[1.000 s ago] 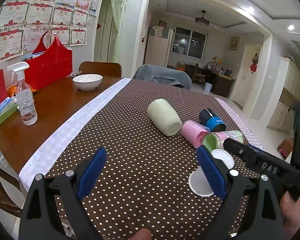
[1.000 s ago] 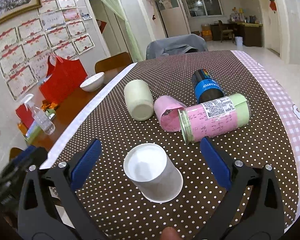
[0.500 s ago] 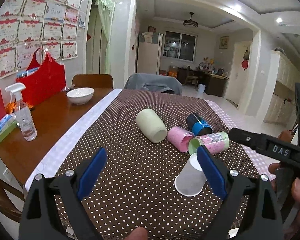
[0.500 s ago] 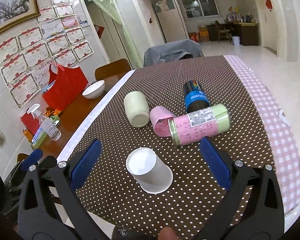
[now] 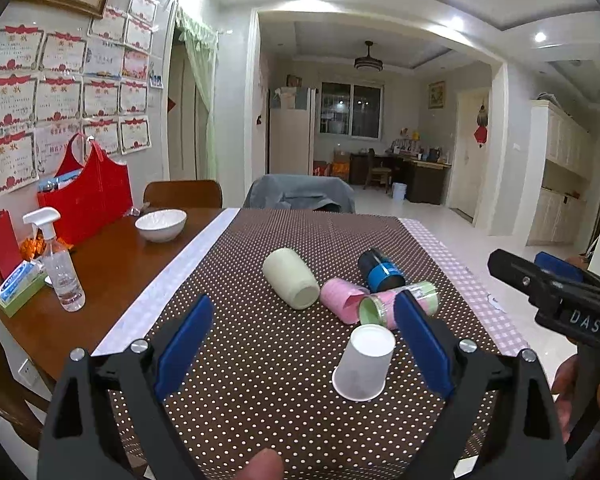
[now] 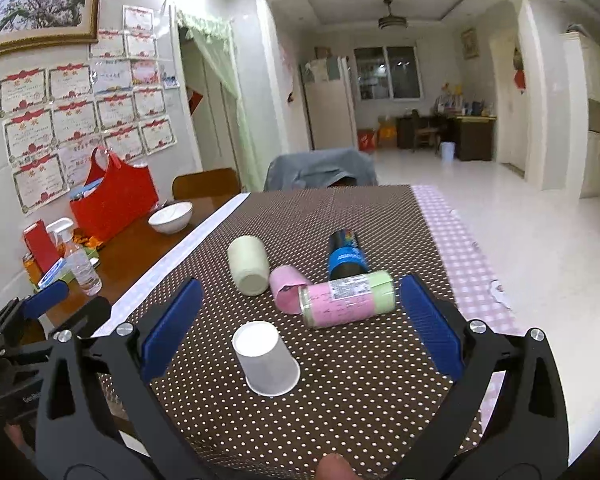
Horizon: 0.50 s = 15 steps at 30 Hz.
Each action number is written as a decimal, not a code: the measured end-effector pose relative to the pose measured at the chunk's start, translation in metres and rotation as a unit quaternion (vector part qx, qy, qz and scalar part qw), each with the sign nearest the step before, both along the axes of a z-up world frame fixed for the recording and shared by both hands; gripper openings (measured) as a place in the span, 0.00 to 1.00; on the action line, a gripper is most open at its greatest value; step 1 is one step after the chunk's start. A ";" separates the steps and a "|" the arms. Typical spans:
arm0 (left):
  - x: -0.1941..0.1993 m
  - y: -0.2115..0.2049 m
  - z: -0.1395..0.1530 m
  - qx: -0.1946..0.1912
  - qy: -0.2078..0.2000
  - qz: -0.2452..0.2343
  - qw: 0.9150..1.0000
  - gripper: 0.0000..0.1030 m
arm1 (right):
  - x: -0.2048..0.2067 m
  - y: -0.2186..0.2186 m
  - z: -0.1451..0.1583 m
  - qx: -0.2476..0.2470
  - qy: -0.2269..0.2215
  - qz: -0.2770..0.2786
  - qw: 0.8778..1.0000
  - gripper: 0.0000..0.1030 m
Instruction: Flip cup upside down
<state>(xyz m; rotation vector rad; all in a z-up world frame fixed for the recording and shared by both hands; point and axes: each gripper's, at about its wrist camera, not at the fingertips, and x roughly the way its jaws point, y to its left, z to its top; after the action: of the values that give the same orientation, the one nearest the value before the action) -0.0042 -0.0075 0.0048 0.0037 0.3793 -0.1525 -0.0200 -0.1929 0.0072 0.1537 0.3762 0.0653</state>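
Note:
A white paper cup (image 5: 363, 362) stands upside down, rim down, on the brown dotted tablecloth (image 5: 260, 360); it also shows in the right wrist view (image 6: 265, 357). My left gripper (image 5: 300, 344) is open and empty, held back from the cup, which sits near its right finger. My right gripper (image 6: 298, 334) is open and empty, above and behind the cup. The right gripper's body shows at the right of the left wrist view (image 5: 560, 300).
Lying on the cloth beyond the cup: a pale green cup (image 6: 248, 266), a pink cup (image 6: 286, 294), a pink-and-green jar (image 6: 346, 298), a blue-black can (image 6: 345, 256). On the bare wood at left: a white bowl (image 5: 161, 225), spray bottle (image 5: 60, 264), red bag (image 5: 86, 196).
Both grippers have drawn back and up from the table. The cup stays upside down where it was and now looks smaller and farther away.

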 end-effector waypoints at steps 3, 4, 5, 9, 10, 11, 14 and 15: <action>-0.008 -0.002 0.007 -0.001 -0.011 0.000 1.000 0.88 | -0.008 -0.002 0.004 -0.007 -0.010 -0.007 1.000 0.94; -0.011 -0.002 0.008 -0.002 -0.014 0.001 1.000 0.88 | -0.011 -0.003 0.004 -0.005 -0.011 -0.009 1.000 0.94; -0.012 -0.002 0.010 -0.003 -0.017 0.002 1.000 0.88 | -0.013 -0.004 0.004 -0.005 -0.011 -0.012 1.000 0.94; -0.021 -0.003 0.015 -0.011 -0.024 0.006 1.000 0.88 | -0.020 -0.004 0.004 -0.013 -0.011 -0.019 1.000 0.94; -0.022 -0.003 0.016 -0.011 -0.027 0.008 1.000 0.88 | -0.022 -0.004 0.005 -0.013 -0.012 -0.020 1.000 0.94; -0.023 -0.004 0.017 -0.011 -0.029 0.009 0.999 0.88 | -0.023 -0.004 0.005 -0.013 -0.014 -0.021 1.000 0.94; -0.028 -0.006 0.019 -0.013 -0.034 0.007 0.999 0.88 | -0.026 -0.002 0.008 -0.017 -0.019 -0.021 0.999 0.94; -0.028 -0.006 0.019 -0.014 -0.034 0.007 0.999 0.88 | -0.027 -0.001 0.008 -0.018 -0.020 -0.020 0.999 0.94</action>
<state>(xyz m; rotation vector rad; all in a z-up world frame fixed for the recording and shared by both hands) -0.0327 -0.0138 0.0238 -0.0202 0.3083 -0.1441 -0.0474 -0.1939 0.0155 0.1245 0.3331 0.0228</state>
